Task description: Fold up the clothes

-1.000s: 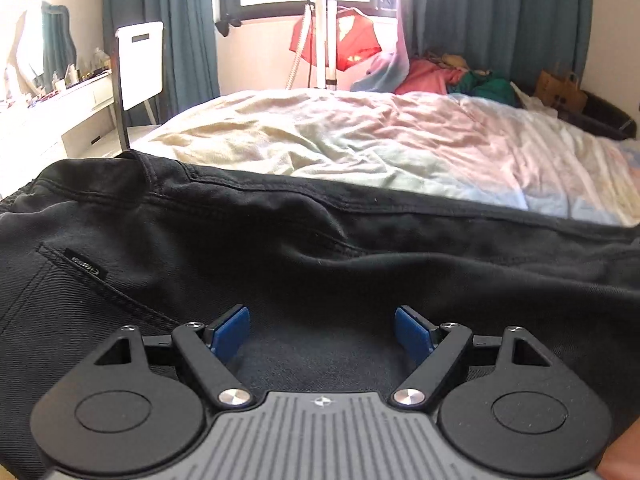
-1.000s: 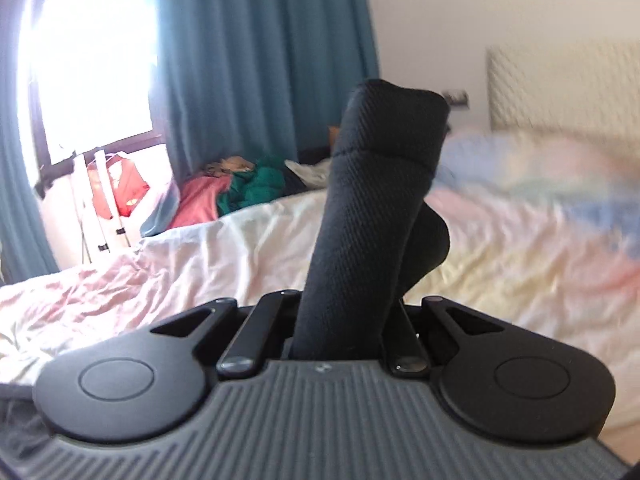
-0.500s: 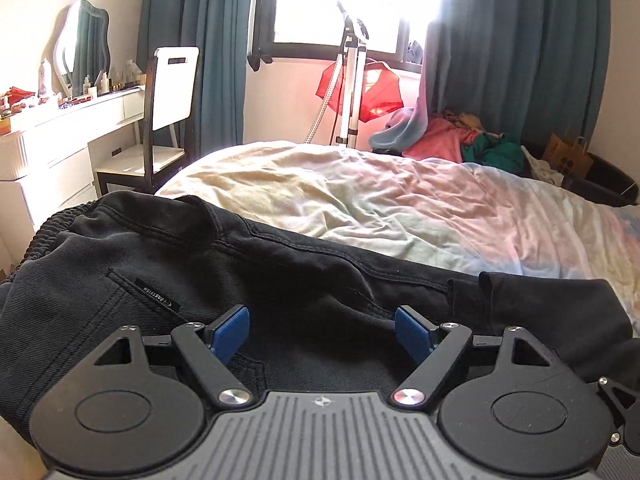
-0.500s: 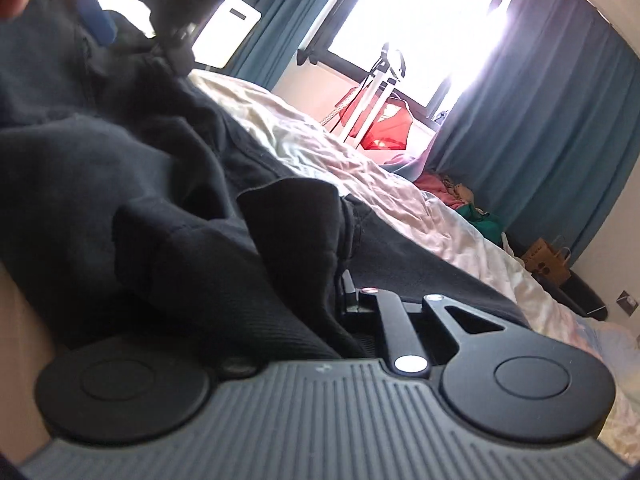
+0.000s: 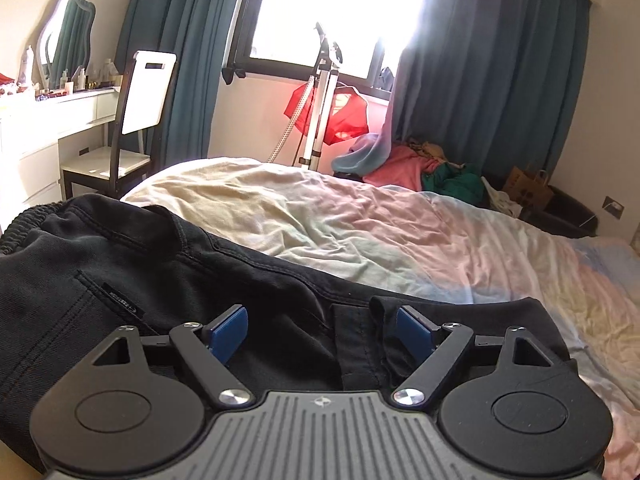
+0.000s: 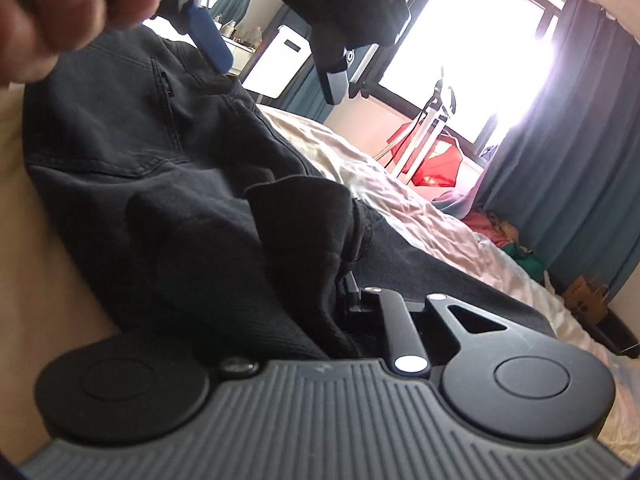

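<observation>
Black trousers [image 5: 120, 280] lie across the near side of the bed, waistband at the left, and a doubled-over leg end [image 5: 360, 344] rests on them. My left gripper [image 5: 320, 332] hovers just above this fabric, open, with nothing between its blue pads [image 5: 228, 334]. In the right wrist view my right gripper [image 6: 344, 304] is shut on the black trouser leg [image 6: 256, 248], whose cloth bunches over and hides its left finger. The left gripper [image 6: 256, 20], held by a hand [image 6: 60, 16], shows at the top of that view above the trousers [image 6: 120, 128].
A rumpled pastel bedsheet [image 5: 360, 232] stretches beyond the trousers. A white chair [image 5: 140, 120] and a dressing table [image 5: 48, 120] stand to the left. By the window are a steamer stand [image 5: 320, 100], a pile of clothes [image 5: 420, 168] and a paper bag [image 5: 528, 188].
My right gripper has carried the trouser leg from the headboard end over to the waist part, doubling the trousers. The leg end now shows in the left view. My left gripper stays open.
</observation>
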Tool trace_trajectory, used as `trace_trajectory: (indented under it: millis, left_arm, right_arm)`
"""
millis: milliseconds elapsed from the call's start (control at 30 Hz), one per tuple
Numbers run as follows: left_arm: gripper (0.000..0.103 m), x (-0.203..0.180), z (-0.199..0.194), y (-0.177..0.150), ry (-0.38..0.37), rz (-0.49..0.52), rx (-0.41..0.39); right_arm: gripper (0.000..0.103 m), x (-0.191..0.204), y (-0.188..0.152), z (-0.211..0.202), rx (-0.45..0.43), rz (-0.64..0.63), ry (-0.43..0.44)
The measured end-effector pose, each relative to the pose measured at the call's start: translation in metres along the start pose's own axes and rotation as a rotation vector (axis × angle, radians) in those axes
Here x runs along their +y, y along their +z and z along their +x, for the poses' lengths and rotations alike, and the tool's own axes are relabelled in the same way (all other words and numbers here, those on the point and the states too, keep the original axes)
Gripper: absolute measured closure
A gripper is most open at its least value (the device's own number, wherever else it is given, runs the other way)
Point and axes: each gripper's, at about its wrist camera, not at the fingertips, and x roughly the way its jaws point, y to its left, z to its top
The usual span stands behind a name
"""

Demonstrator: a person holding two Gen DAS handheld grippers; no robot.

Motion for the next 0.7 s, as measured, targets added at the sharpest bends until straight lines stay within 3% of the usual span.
trace_trajectory:
  millis: [67,133,200,300,367,700]
  left_arm:
    - [0.02,-0.003,0.004,-0.004,-0.048,-0.022,0.011]
    - [0.02,-0.009,0.005,-0.008,-0.075,-0.003,0.011]
    - [0.02,-0.015,0.005,-0.013,-0.083,0.029,0.01]
    - [0.02,-0.025,0.008,-0.023,-0.071,0.09,0.032]
    - [0.02,-0.03,0.013,-0.03,-0.054,0.132,0.057]
    - [0.02,-0.036,0.032,-0.058,0.024,0.217,0.159]
  right_arm:
    - [0.073,-0.009,0.006,-0.003,0.016,0.027,0.054]
    - [0.041,-0.019,0.013,-0.011,0.047,0.058,0.139]
    - [0.03,-0.028,0.016,-0.024,0.074,0.08,0.224]
    - [0.027,-0.048,0.014,-0.05,0.099,0.156,0.31]
    - [0.027,-0.068,0.012,-0.065,0.094,0.233,0.321]
    - [0.024,-0.15,-0.03,-0.069,0.04,0.687,-0.075]
